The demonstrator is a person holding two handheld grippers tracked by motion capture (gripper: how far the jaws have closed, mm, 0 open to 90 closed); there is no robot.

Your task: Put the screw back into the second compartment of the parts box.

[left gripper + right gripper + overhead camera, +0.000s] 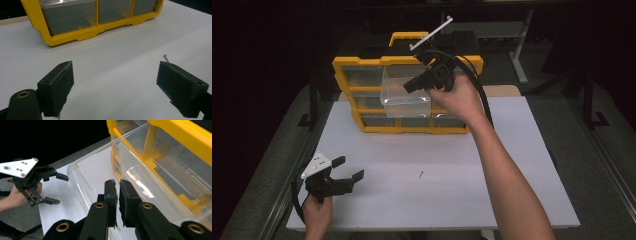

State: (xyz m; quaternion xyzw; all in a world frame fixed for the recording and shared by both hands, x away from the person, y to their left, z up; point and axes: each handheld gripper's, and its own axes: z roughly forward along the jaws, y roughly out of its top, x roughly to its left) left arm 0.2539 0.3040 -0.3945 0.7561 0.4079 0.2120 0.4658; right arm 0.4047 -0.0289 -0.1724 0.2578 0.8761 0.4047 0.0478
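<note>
On the far left, my left gripper [343, 170] rests low near the front left corner of the white table [512, 165], its jaws spread wide with nothing between them. In the left gripper view the two black pads [58, 87] stand well apart over bare tabletop. A little to the right of it, a small screw [421, 174] lies loose on the table, well clear of everything; it also shows just beyond the far pad in that view.

Moving right, the yellow organiser [357, 67] stands upright at the back of the table. One clear drawer [404, 97] is pulled most of the way out of its slot and hangs forward over the lower rows.

Right of that, my right gripper [409, 86] is up at the drawer. In the right gripper view its jaws are almost pressed together over the open drawer, with only a thin gap; I cannot tell whether anything small is pinched there.

My worries from here: the drawer sits far out, so a nudge from the right gripper could tip it off its rails and drop it. If the jaws hold something tiny and ease apart too early or off to the side, it could fall outside the drawer. The loose screw could also roll if my left gripper sweeps across it.
</note>
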